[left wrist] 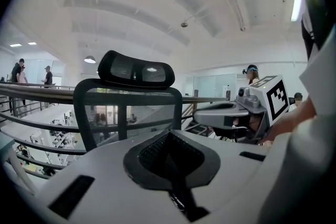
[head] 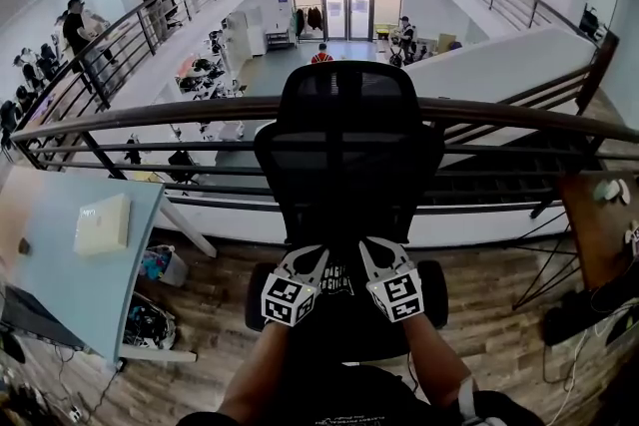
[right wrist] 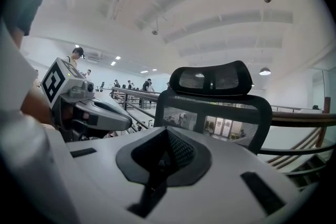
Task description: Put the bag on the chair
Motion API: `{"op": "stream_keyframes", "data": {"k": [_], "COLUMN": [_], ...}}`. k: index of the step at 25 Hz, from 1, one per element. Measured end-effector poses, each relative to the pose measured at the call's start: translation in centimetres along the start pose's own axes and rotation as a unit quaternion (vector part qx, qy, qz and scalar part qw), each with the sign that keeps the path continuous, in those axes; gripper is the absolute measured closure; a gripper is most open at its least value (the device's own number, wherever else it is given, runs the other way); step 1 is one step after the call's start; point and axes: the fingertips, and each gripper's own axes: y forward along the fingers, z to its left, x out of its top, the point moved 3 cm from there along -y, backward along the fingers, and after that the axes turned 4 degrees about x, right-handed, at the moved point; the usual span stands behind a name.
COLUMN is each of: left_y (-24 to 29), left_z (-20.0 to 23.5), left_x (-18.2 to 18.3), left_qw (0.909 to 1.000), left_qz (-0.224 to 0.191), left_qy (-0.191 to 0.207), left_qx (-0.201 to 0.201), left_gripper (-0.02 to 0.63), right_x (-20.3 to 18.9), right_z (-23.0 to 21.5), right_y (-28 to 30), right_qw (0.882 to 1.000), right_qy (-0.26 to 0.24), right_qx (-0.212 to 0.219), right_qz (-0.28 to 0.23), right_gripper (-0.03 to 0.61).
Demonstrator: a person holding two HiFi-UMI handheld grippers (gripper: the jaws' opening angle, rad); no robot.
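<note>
Bag point(head: 336, 281) between left tool point(head: 310, 260), right tool point(head: 376, 257), above chair point(head: 344, 140) seat.

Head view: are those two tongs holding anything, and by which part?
The left tongs and right tongs both seem shut on the black bag, at its top edge.

white lettering on the black bag point(head: 337, 280) in front of the black mesh office chair point(head: 344, 150) is too small to read.

Railing point(head: 150, 113) w/ ppl point(head: 76, 30) beyond; blue table point(head: 50, 264) at left, white box point(head: 102, 222) on it.
</note>
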Motion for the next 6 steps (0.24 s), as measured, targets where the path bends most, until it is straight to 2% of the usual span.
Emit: {"op": "stream_keyframes", "data": {"k": [6], "left_y": [-0.4], "left_z": [-1.4], "left_x": [1.6], "left_qw": [0.9998], "left_qz": [-0.017], "left_qy": [0.012], "left_qx": [0.002], "left_gripper": [0.603], "right_x": [-0.1], "right_z": [-0.5], "right_y": [-1.7], "right_qw": [1.0], "right_qy": [0.003], "right_qx": [-0.003], "right_qz": [0.003], "right_gripper": [0.56]}}
